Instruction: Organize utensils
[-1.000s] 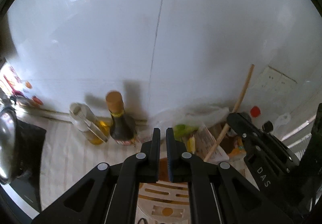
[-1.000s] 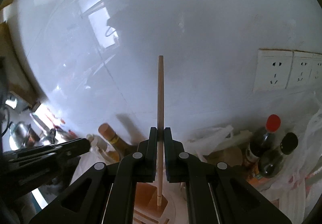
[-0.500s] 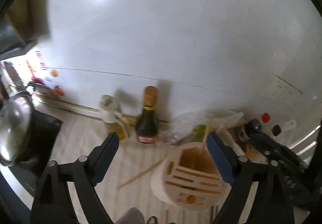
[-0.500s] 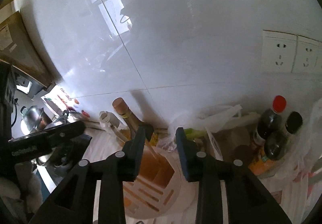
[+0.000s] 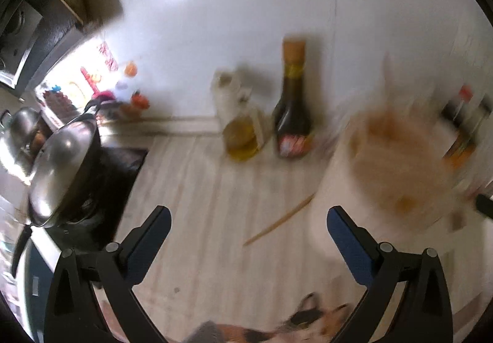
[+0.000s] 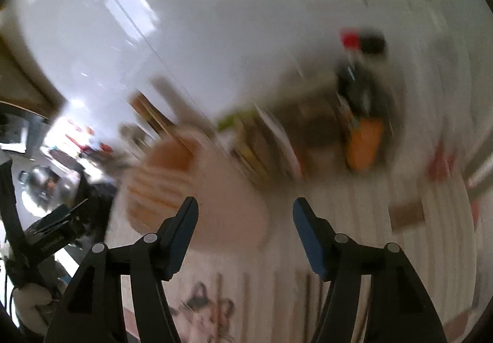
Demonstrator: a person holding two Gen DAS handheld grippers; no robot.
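a: chopstick (image 5: 279, 221), left wrist view: lies flat on the pale striped counter (image 5: 215, 204) at lower centre, its far end touching or tucked behind the white utensil holder (image 5: 385, 176) at right. left gripper (image 5: 248, 224) is spreading wide, nothing between the jaws

b: how would it handle?

a: thin, stiff, light, likely to roll; i'd pinch it near the middle

b: right wrist view?

a: blurred. right gripper (image 6: 245, 213) is opening, empty. holder (image 6: 197, 185) sits left of centre; sticks (image 6: 154, 115) seem to lean from it at upper left. more sticks (image 6: 305, 290) seem to lie on the mat at the bottom
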